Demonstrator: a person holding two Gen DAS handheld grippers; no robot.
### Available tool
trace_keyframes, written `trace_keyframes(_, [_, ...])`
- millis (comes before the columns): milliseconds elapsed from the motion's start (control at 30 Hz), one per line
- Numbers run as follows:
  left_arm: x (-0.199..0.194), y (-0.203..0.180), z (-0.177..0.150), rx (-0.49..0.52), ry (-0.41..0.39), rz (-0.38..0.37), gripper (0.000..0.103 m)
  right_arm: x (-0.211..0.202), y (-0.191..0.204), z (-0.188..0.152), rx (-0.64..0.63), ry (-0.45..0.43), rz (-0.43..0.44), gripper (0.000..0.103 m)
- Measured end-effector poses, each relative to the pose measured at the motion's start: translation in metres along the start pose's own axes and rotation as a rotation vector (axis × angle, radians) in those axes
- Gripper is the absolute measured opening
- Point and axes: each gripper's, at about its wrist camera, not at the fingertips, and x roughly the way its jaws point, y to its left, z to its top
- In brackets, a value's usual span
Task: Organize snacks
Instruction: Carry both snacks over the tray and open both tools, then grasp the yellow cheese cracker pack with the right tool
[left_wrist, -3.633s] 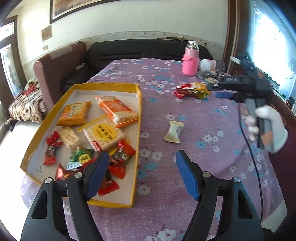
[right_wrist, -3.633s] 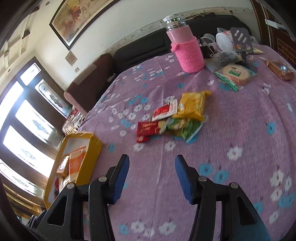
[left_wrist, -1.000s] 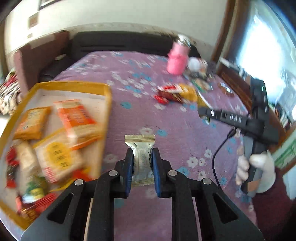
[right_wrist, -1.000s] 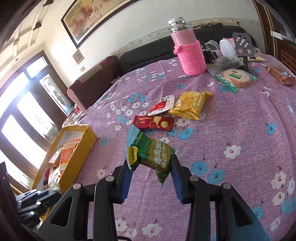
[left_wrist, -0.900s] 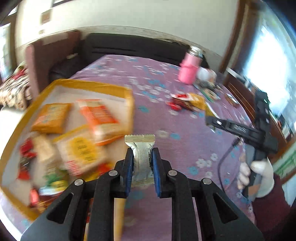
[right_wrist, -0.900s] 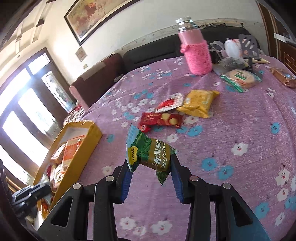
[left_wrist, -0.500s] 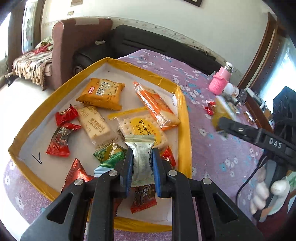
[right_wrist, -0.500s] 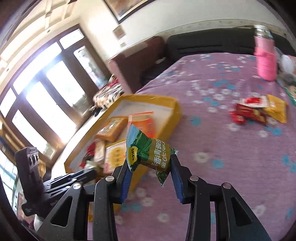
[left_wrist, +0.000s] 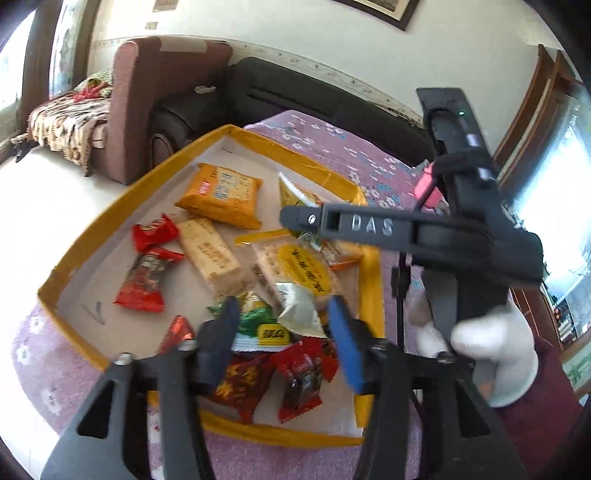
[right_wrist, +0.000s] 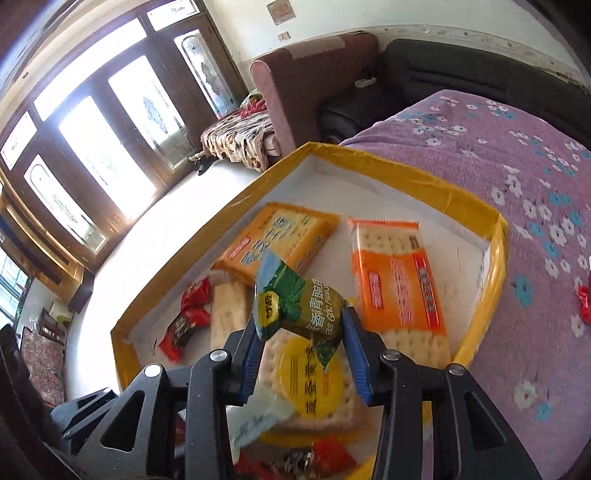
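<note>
Two claws are over the yellow tray (left_wrist: 369, 266): the left claw (left_wrist: 280, 343) has just opened wide, dropping its silver packet (left_wrist: 299, 312) in, while the right claw (right_wrist: 301, 354) grips a green packet (right_wrist: 295, 306).

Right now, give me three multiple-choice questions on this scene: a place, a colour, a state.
1. Where does the small silver foil packet lie? A in the yellow-rimmed cardboard tray; B on the purple cloth; C on the sofa.
2. What colour is the puffy plastic packet in the right claw? A red; B green; C orange.
3. How is the left claw? A shut on a snack; B shut, empty; C open.
A, it rests inside the rim; B, leaf-green wrapper; C, its jaws have just been opening, pads clear of the silver packet between them.
</note>
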Motion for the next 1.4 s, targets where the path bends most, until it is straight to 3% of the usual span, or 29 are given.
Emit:
trace_keyframes(67, [-0.006, -0.001, -0.001, 0.006, -0.010, 0.004, 0.058, -0.005, -0.005, 0.001, 0.036, -0.017, 0.022, 0.045])
trace_keyframes(167, [-0.012, -0.009, -0.002, 0.021, -0.028, 0.018, 0.073, -0.026, -0.009, -0.001, 0.059, -0.062, 0.037, 0.047])
trace_keyframes(267, [-0.013, -0.024, -0.003, 0.047, -0.029, 0.045, 0.075, -0.051, -0.016, -0.010, 0.068, -0.106, 0.017, 0.052])
trace_keyframes(400, [-0.015, -0.051, -0.013, 0.095, -0.035, 0.015, 0.075, -0.085, -0.033, -0.034, 0.097, -0.145, 0.008, 0.055])
trace_keyframes(767, [0.000, -0.120, -0.035, 0.281, 0.029, 0.164, 0.075, -0.146, -0.113, -0.112, 0.212, -0.181, -0.109, 0.060])
trace_keyframes(967, [0.002, -0.139, -0.041, 0.325, 0.046, 0.177, 0.075, -0.165, -0.153, -0.127, 0.308, -0.208, -0.130, 0.062])
trace_keyframes(1400, [0.015, -0.153, -0.043, 0.355, 0.088, 0.160, 0.075, -0.163, -0.170, -0.134, 0.337, -0.201, -0.135, 0.062])
